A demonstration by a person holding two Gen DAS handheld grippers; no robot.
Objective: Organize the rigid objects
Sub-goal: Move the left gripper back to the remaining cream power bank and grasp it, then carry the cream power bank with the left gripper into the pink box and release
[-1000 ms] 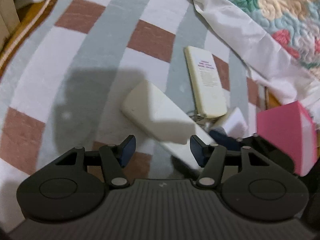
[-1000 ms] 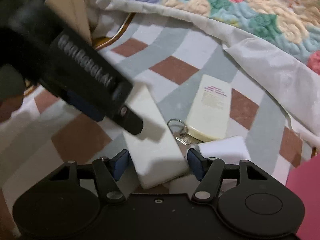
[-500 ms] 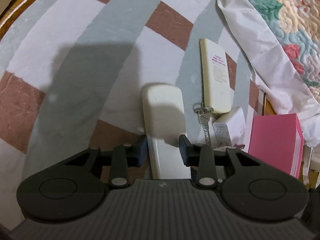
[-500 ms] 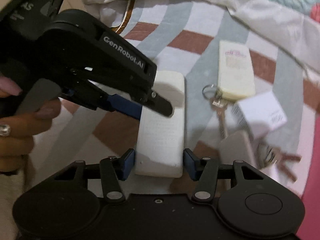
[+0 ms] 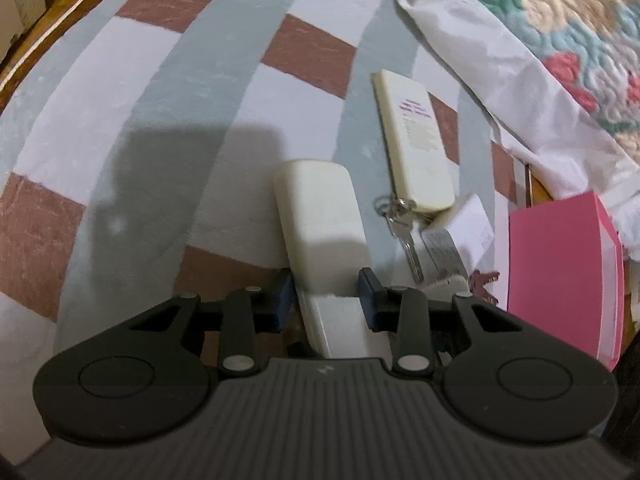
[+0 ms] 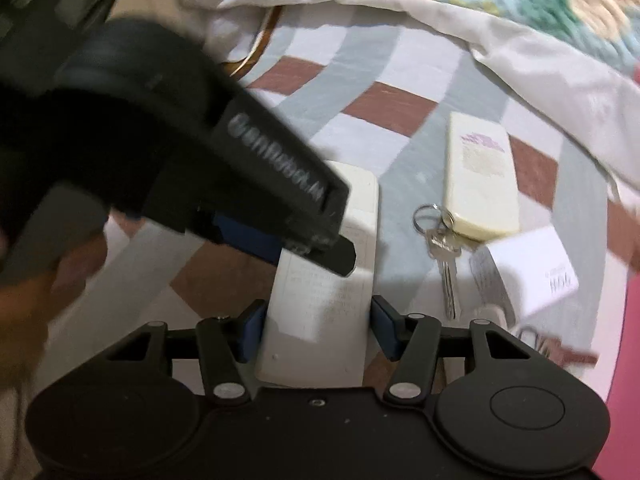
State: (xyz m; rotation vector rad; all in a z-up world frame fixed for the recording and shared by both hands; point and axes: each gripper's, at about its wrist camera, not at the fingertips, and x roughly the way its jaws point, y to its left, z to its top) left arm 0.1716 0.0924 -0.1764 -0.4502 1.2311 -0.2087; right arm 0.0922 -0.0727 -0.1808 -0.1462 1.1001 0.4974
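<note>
A long white remote-like block [image 5: 320, 216] lies on the checked bedspread, and both grippers hold it. My left gripper [image 5: 326, 296] is shut on its middle. My right gripper [image 6: 318, 330] is shut on its near end [image 6: 320, 320]. The left gripper's body [image 6: 224, 168] crosses the right wrist view from the left and hides part of the block. A cream remote [image 5: 414, 148] with a label lies just right of the block, also in the right wrist view [image 6: 478, 184]. A key on a ring [image 5: 404, 232] and a white box [image 5: 460, 232] lie beside it.
A pink box [image 5: 560, 280] stands at the right. A floral quilt with white lining [image 5: 520, 40] is bunched along the far right. The wooden bed edge [image 5: 52, 12] runs along the far left. The key [image 6: 444, 264] and white box [image 6: 528, 272] sit right of my right gripper.
Both grippers closed on the white block and turned it from slanted to lengthwise. In the last half second the views shifted slightly; the grip is unchanged.
</note>
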